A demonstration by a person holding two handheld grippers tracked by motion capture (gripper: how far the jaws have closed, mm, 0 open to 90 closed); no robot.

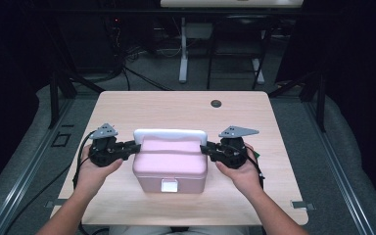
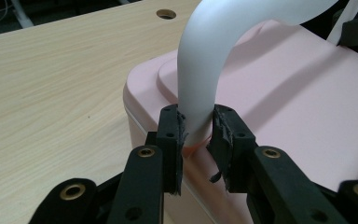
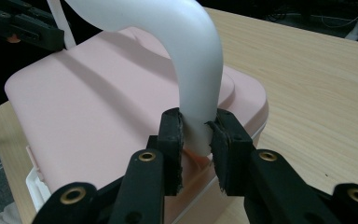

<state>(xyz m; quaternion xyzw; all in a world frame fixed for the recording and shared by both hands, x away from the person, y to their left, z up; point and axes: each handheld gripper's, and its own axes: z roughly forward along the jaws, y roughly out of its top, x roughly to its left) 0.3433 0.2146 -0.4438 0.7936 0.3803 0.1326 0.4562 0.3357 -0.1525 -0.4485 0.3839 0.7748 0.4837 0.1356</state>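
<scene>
Because you pinch the white handle (image 1: pixel 170 133) at both ends, left gripper (image 2: pixel 196 128) and right gripper (image 3: pixel 196 130) pressing its legs near the hinges, the pink box (image 1: pixel 170 166) at the middle of the table (image 1: pixel 127 105) can probably rise level.

Pink box (image 1: pixel 170 164), white handle (image 1: pixel 170 133), pale woodgrain table (image 1: pixel 186 105).

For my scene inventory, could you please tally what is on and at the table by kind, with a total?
Pink box with white handle: 1
Grippers: 2, the left gripper and the right gripper, each clamped on one end of the handle
Table: 1
Total: 4
</scene>
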